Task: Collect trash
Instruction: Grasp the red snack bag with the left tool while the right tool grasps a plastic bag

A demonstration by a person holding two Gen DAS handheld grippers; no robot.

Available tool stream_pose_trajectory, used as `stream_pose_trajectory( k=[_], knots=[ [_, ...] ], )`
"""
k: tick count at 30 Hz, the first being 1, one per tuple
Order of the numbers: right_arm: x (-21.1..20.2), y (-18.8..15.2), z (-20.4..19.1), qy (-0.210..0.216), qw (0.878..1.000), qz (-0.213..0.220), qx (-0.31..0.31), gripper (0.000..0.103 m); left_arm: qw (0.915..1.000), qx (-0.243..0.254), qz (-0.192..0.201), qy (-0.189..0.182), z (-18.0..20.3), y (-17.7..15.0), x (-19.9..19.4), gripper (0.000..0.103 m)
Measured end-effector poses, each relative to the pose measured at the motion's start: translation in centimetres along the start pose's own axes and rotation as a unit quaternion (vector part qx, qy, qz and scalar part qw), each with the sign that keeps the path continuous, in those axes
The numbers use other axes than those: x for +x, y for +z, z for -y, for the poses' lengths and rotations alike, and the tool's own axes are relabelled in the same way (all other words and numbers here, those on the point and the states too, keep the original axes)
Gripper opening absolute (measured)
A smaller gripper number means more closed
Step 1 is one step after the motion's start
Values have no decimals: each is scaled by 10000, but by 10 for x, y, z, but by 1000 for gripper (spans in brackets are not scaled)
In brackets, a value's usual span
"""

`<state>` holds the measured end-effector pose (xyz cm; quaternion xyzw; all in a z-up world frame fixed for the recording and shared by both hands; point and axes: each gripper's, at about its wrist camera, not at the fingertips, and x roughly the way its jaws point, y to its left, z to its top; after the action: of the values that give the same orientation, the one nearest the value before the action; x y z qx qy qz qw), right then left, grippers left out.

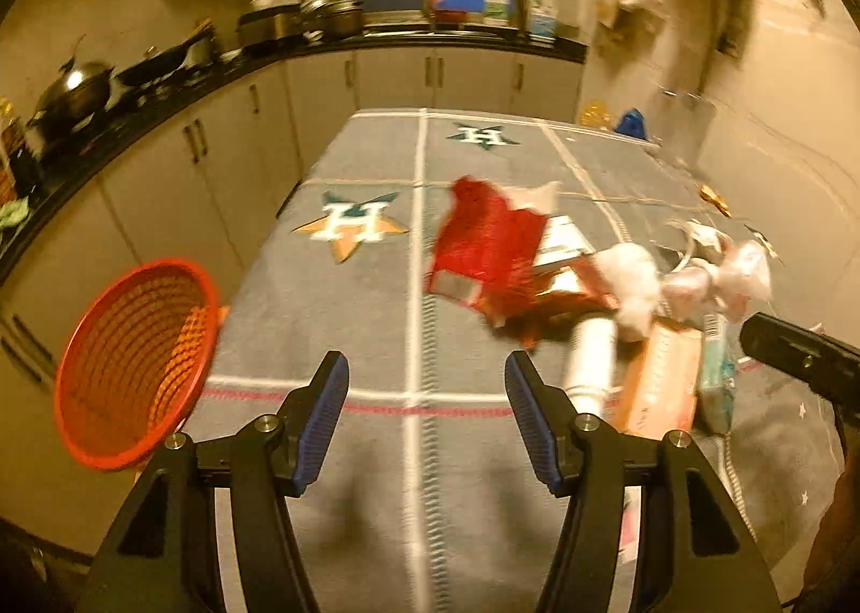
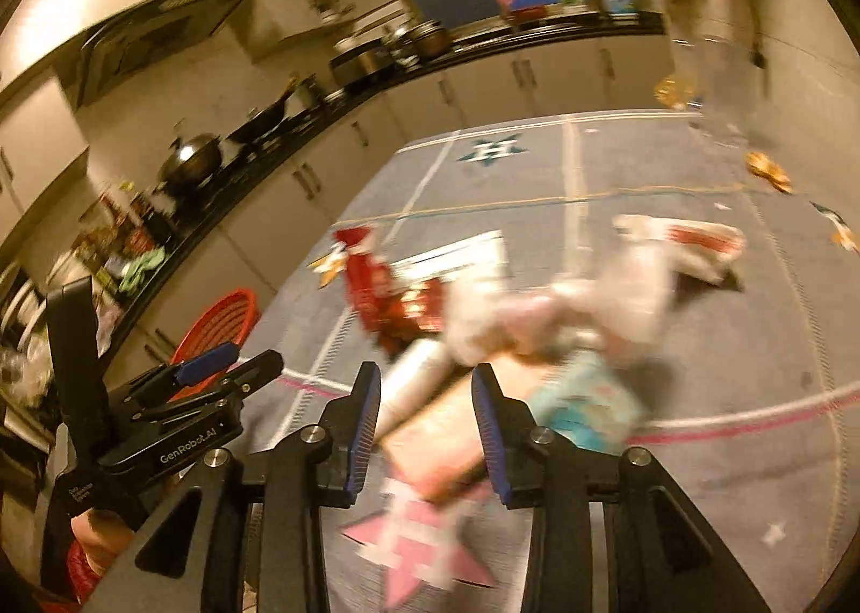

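Beside red wrapper (image 1: 486, 250), white tube (image 1: 591, 363); long axis toward camera

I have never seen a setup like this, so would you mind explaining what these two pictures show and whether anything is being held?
There is no robot here: a person carries a two-finger gripper in each hand, and a fisheye camera on each one looks forward along its fingers. One picture is from the left gripper, the other from the right gripper. The right view also shows the left tool from the side.

Both look down on a grey cloth with star emblems in a kitchen. On it lies a blurred pile of trash: a red wrapper, a white tube, a cardboard box, crumpled white bags. An orange basket sits at the left edge.

The left gripper is open and empty. The right one's jaws straddle the box, apparently without pressing it.
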<state>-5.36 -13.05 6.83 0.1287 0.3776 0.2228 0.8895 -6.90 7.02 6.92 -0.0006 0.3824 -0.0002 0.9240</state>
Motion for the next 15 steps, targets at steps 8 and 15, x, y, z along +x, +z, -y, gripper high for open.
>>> stream_pose_trajectory(
  k=[8,15],
  knots=[
    [-44,8,50,-232,9968,540,547,53,9990,440,29,-50,43,30,24,68],
    [-55,7,79,-351,9935,667,854,54,9979,493,-48,426,58,52,59,69]
  ],
)
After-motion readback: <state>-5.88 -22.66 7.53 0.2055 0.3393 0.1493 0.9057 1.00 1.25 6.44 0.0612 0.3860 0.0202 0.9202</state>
